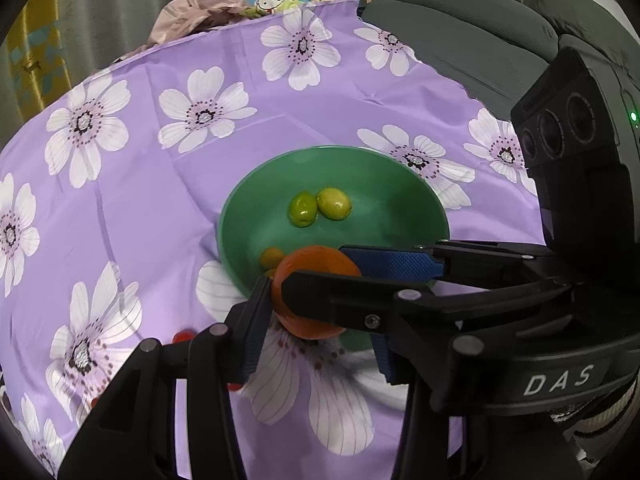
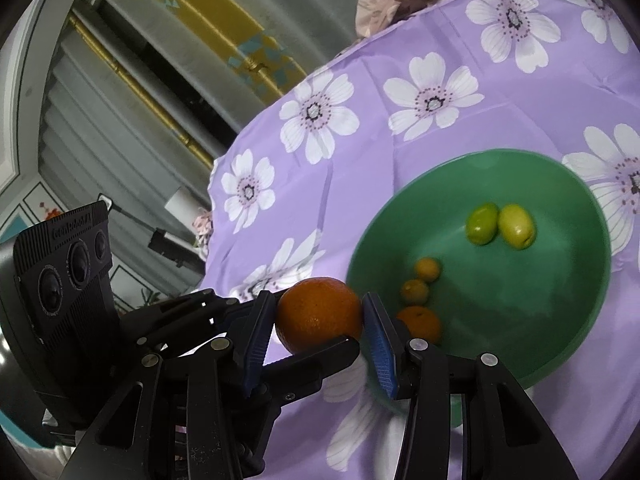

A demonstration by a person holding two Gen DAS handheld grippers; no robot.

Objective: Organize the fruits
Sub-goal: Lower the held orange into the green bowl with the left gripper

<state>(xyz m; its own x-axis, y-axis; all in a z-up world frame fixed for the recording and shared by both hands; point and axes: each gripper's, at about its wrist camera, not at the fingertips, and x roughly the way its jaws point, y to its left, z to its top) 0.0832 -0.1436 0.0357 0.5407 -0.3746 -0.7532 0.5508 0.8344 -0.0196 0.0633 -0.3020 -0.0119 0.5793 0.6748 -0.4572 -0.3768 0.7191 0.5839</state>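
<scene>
Only rightward (bowl): 3 orange fruits.

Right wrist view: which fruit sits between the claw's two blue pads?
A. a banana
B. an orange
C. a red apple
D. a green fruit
B: the orange sits between the pads of the right claw, beside the green bowl, while the two green fruits lie inside the bowl.

A grey sofa behind the table, grey curtains (yellow-patterned strip) to the left
</scene>
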